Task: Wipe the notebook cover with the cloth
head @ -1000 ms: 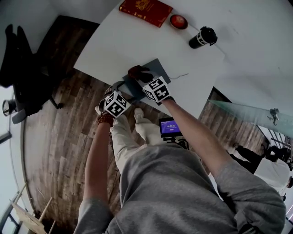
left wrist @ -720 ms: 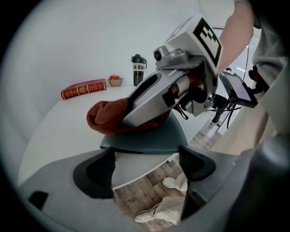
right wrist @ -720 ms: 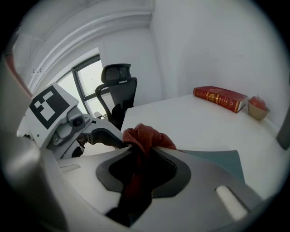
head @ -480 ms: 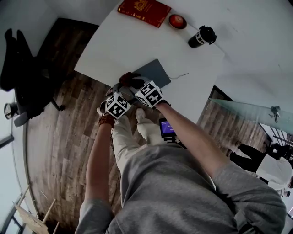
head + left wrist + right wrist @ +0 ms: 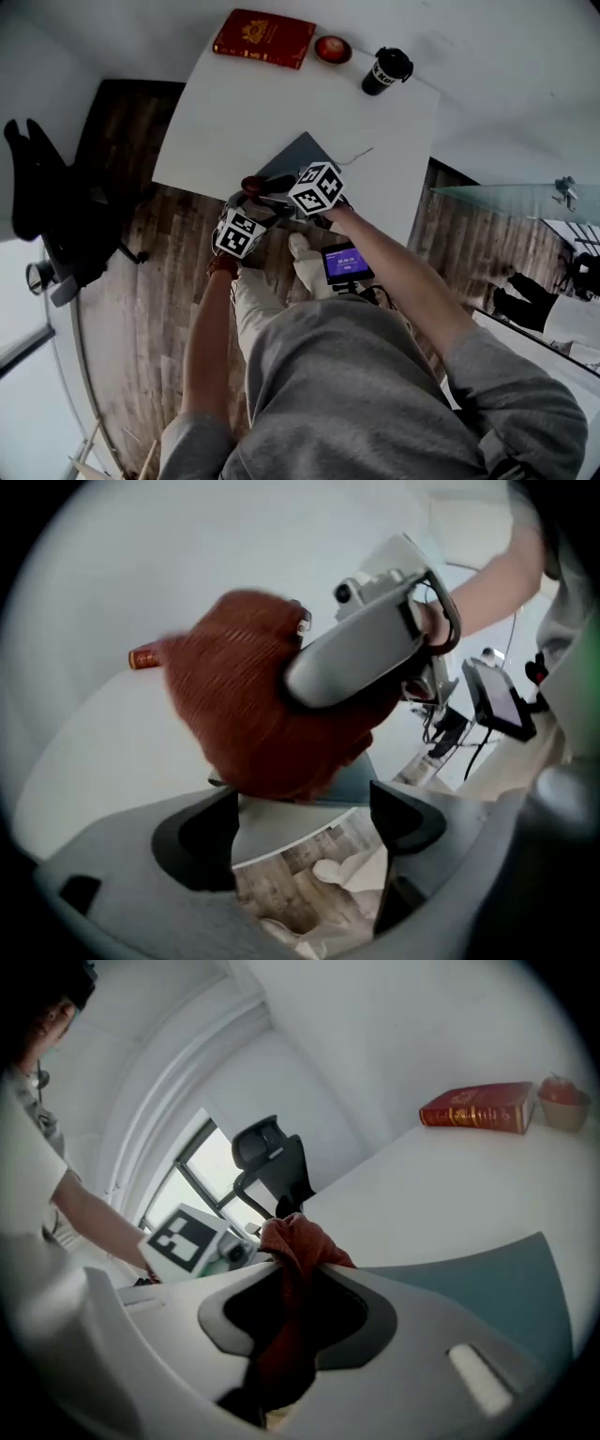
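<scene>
A grey-blue notebook (image 5: pixel 302 154) lies on the white table (image 5: pixel 234 112) near its front edge. My right gripper (image 5: pixel 269 186) is shut on a rust-red cloth (image 5: pixel 253 184), which bunches at the notebook's near-left corner by the table edge. In the right gripper view the cloth (image 5: pixel 295 1241) hangs pinched between the jaws of the right gripper (image 5: pixel 292 1283), with the notebook (image 5: pixel 487 1288) to the right. My left gripper (image 5: pixel 300 822) is open just below the table edge. The cloth (image 5: pixel 248 714) and the notebook's corner (image 5: pixel 349 782) sit right in front of it.
At the table's far side lie a red book (image 5: pixel 264 37), a small red bowl (image 5: pixel 333 48) and a black mug (image 5: pixel 385 69). A thin cable (image 5: pixel 361 153) runs beside the notebook. A lit phone screen (image 5: pixel 345 262) is by the person's knees. A black office chair (image 5: pixel 47 206) stands to the left.
The right gripper has dragged the cloth from the notebook's left part toward the near corner and the table edge. The left gripper stayed just below the edge.
</scene>
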`<state>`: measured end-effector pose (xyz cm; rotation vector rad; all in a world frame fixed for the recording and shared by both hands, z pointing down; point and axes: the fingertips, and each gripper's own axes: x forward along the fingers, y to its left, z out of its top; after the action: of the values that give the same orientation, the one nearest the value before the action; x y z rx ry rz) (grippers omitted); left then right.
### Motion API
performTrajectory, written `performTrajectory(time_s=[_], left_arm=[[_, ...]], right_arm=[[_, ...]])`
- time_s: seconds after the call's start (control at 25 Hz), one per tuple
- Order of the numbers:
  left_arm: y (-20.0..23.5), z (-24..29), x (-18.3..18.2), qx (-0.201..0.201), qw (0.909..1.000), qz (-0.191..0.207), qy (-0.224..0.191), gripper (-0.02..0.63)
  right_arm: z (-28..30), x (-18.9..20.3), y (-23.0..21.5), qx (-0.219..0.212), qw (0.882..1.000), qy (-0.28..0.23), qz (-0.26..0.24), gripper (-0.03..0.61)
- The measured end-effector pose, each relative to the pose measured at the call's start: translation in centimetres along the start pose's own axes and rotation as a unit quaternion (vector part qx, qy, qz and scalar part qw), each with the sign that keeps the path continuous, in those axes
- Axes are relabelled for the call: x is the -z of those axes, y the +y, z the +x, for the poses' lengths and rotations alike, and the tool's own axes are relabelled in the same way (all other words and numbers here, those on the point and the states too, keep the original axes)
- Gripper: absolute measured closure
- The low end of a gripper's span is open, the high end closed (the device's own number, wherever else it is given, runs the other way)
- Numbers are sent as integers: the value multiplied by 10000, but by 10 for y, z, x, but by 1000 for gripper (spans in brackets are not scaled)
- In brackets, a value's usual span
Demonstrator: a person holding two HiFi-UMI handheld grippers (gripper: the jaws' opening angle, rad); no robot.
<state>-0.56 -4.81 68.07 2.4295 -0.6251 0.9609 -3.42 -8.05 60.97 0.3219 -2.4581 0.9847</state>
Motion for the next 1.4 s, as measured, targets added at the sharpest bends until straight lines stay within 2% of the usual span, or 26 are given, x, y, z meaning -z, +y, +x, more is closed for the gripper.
performTrajectory(time_s=[0.08, 0.12, 0.24, 0.36, 0.44, 0.52, 0.72, 0.88, 0.96, 1.08, 1.2, 1.4], left_arm=[[1, -8, -5, 126, 9989, -403, -221, 184], [0, -13, -9, 195, 9985, -429, -293, 184], [-9, -35, -24, 431, 9982, 100, -398, 193], [-2, -59, -62, 526, 9939, 711, -662, 207], [4, -77, -101, 524, 9872, 1073, -1062, 212], [3, -102, -147, 509, 9769, 1365, -1565, 212], [-13, -171, -233, 395, 9427, 1865, -2739, 226], [-27, -220, -274, 134, 9143, 2132, -3442, 235], [-34, -240, -287, 152, 9043, 2102, -3713, 247], [-43, -259, -296, 141, 8934, 2138, -3949, 269], [-49, -268, -299, 78, 8863, 2171, -4090, 296], [-59, -273, -303, 129, 8789, 2025, -4318, 339]], right_arm=[[-23, -19, 16, -108, 9993, -340, -140, 472], [-35, -30, 23, -36, 9982, -560, -223, 472], [-72, -59, 38, 514, 9887, -1375, -300, 468], [-106, -81, 46, 1212, 9687, -2149, -278, 466], [-128, -89, 49, 1788, 9503, -2524, -352, 466], [-152, -98, 54, 2400, 9270, -2845, -453, 466], [-205, -117, 83, 3711, 8580, -3470, -760, 465], [-228, -134, 113, 4303, 8150, -3748, -1008, 465], [-237, -143, 130, 4494, 7972, -3868, -1138, 465], [-249, -154, 155, 4876, 7647, -4010, -1292, 465], [-258, -155, 172, 5265, 7327, -4107, -1310, 463], [-261, -149, 189, 5676, 7027, -4077, -1338, 463]])
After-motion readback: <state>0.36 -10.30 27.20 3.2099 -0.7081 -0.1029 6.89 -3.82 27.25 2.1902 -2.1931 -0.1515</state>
